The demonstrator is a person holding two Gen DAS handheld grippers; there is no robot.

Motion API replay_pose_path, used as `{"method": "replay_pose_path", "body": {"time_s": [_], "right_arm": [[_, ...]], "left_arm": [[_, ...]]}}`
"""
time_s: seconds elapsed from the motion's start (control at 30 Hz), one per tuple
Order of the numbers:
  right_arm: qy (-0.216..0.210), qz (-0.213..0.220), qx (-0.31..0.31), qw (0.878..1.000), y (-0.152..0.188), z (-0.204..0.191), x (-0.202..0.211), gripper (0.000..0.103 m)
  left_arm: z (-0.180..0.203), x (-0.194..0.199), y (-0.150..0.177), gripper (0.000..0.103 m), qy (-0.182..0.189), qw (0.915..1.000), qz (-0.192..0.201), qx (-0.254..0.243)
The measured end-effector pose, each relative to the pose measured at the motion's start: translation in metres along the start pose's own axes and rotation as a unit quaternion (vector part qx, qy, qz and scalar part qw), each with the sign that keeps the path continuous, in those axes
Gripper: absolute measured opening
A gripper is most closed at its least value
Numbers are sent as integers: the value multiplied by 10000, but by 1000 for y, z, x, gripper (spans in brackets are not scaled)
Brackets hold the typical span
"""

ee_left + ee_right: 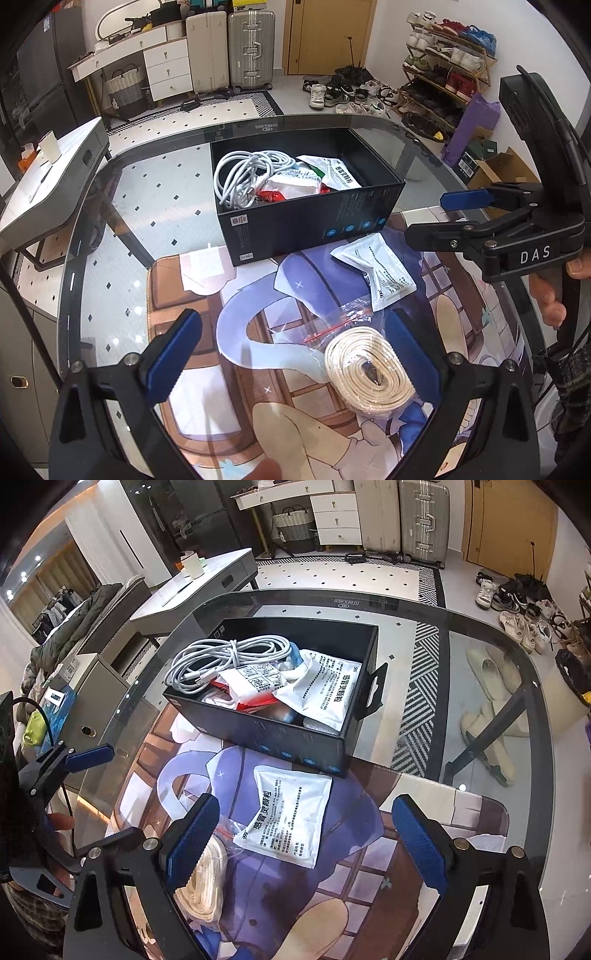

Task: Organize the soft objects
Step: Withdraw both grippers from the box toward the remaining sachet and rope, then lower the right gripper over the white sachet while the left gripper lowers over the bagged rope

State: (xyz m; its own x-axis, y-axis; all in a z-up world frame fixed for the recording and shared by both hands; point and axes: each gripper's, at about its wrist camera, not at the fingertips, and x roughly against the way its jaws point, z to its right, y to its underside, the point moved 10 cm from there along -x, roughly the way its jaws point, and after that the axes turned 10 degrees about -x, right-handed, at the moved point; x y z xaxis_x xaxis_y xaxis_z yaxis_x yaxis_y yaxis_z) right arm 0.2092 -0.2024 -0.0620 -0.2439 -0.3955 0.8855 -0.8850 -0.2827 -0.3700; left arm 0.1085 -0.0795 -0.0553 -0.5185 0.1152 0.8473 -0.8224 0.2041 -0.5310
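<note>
Bagged cream cord [364,373] and white sachet [286,812] are still lying before the released left gripper [291,354] and right gripper [310,843], awaiting the part-filled black box [295,746] beyond.

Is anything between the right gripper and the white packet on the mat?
Nothing visible. The white packet lies flat on the mat, just ahead of the open right gripper. The bagged cream cord sits beside the gripper's left finger, off the path. The black box stands beyond the packet.
</note>
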Motion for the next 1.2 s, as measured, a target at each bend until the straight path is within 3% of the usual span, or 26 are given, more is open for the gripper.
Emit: {"method": "replay_pose_path", "body": {"time_s": [0.73, 1.2], "right_arm": [[59, -539, -20, 9985, 11, -12, -44, 96], [184, -808, 30, 9966, 13, -21, -65, 96]], "left_arm": [[34, -29, 27, 100, 357, 9984, -366, 245], [44, -39, 39, 100, 310, 9973, -456, 483]]}}
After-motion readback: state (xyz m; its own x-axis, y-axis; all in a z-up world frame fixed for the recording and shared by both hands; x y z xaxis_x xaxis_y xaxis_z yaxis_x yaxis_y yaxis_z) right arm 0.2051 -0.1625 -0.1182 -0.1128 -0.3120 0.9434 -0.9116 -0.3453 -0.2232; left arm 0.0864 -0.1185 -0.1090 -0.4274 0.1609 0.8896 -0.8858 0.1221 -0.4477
